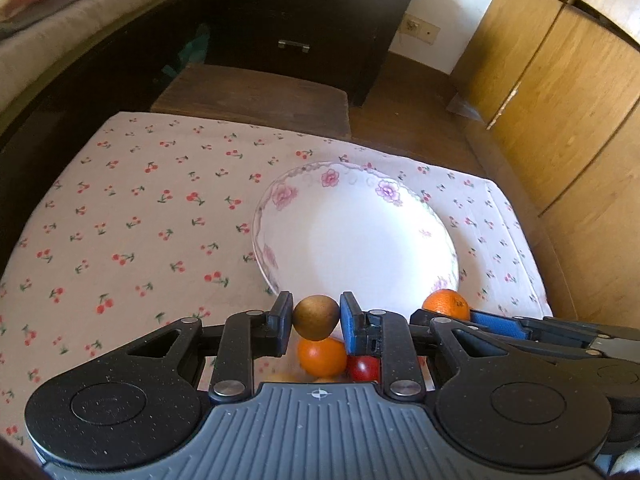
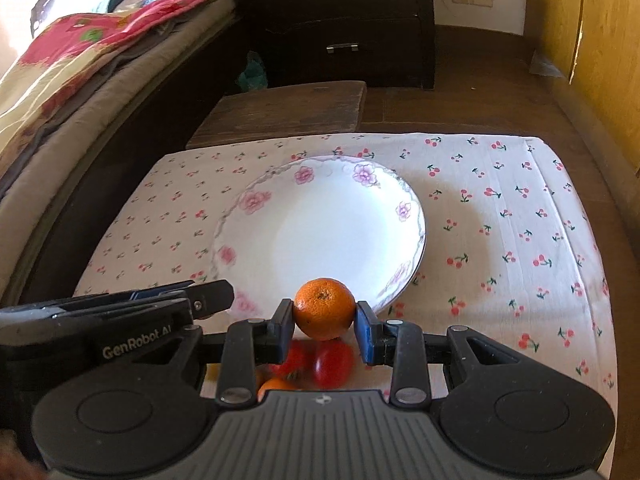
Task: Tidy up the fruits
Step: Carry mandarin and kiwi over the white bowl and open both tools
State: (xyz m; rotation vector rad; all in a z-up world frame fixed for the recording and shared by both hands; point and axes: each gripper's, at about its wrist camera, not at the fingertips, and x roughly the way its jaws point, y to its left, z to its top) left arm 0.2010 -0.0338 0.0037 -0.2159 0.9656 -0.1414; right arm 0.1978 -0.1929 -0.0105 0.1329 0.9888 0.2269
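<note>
Small brown round fruit point(image 1: 315, 317) clenched in left claw point(image 1: 316, 320), dimpled orange point(image 2: 325, 309) clamped in right claw point(image 2: 325, 316), both near rim of flowered white plate point(image 2: 320, 224) on cherry-print desk point(image 2: 500, 220), loose fruits point(image 2: 332, 362) below.

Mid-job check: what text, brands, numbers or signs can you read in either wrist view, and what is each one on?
"GenRobot.AI": white lettering on the black body of the left tool, seen in the right wrist view.
A small compass-like cross mark, no letters: on the grey ribbed housing in the left wrist view; the same spot in the right wrist view is too blurred to read.
Nothing else readable: the plate and cloth carry only flower and cherry patterns.
</note>
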